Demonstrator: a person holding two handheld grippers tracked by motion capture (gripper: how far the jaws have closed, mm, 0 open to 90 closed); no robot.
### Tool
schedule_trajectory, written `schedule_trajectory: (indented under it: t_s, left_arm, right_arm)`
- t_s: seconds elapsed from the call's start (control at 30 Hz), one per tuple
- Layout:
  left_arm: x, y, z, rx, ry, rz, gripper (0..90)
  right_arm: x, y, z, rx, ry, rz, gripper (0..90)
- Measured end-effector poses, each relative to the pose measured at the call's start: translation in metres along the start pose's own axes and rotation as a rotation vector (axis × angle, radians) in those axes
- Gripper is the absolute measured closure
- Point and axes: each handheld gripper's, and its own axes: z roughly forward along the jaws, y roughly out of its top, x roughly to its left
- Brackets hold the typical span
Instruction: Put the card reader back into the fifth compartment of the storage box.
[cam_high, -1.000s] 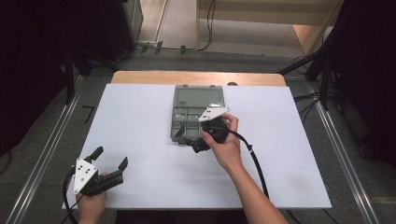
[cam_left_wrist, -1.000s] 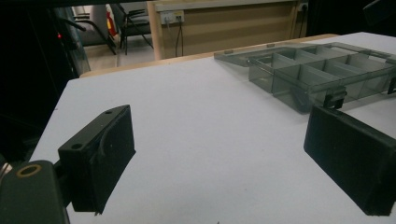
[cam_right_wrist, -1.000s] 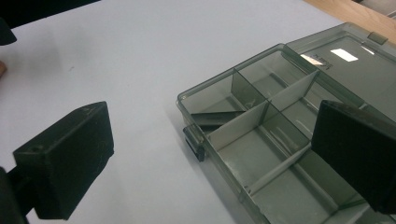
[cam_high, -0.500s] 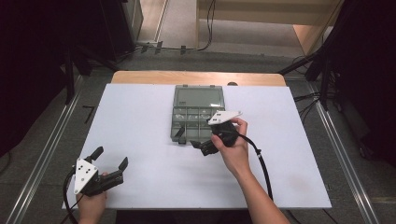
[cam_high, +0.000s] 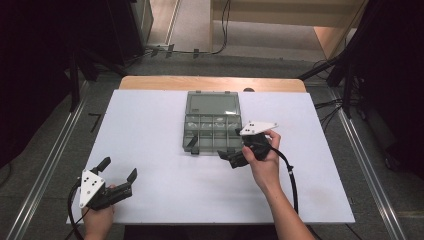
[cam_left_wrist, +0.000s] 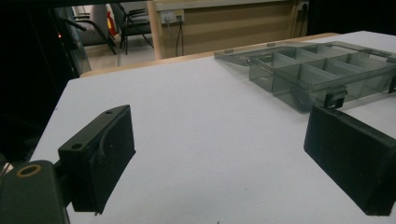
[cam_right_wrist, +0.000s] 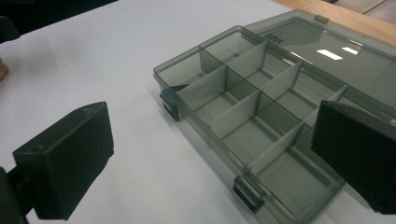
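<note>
From the high view I see the organiser box (cam_high: 212, 122) lying open near the far middle of the white table (cam_high: 150, 125), its lid folded flat toward the far edge and its divided tray toward me. My right gripper (cam_high: 231, 159) sits just off the tray's near right corner, held in the right hand (cam_high: 264, 161), with its grey plate above the tray's right edge. Its jaws look parted here, though at this size I can't be sure of the gap. My left gripper (cam_high: 118, 170) is well apart from the box, down at the near left corner of the table, held in the left hand (cam_high: 97, 220), its two jaws spread wide with nothing between them.

In the left gripper view, my left gripper (cam_left_wrist: 224, 158) shows both black pads set far apart over bare table. The organiser box (cam_left_wrist: 322, 70) lies farther off at the upper right, its smoky clear compartments and one black latch (cam_left_wrist: 334, 100) visible.

In the right gripper view, my right gripper (cam_right_wrist: 210, 158) has its jaws wide open and clamped on nothing. The organiser box (cam_right_wrist: 261, 107) lies between and beyond them, tray dividers upright, lid flat behind. Two black latches (cam_right_wrist: 247, 192) sit on the tray's near wall, and the compartments I can see look empty.
</note>
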Motion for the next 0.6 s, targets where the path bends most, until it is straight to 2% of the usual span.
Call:
schedule_trajectory:
  t_s: [0.6]
  left_arm:
    - [0.000, 0.000, 0.000, 0.000, 0.001, -0.001, 8.9]
  right_arm:
    - [-0.019, -0.028, -0.037, -0.051, -0.054, 0.059, 0.0]
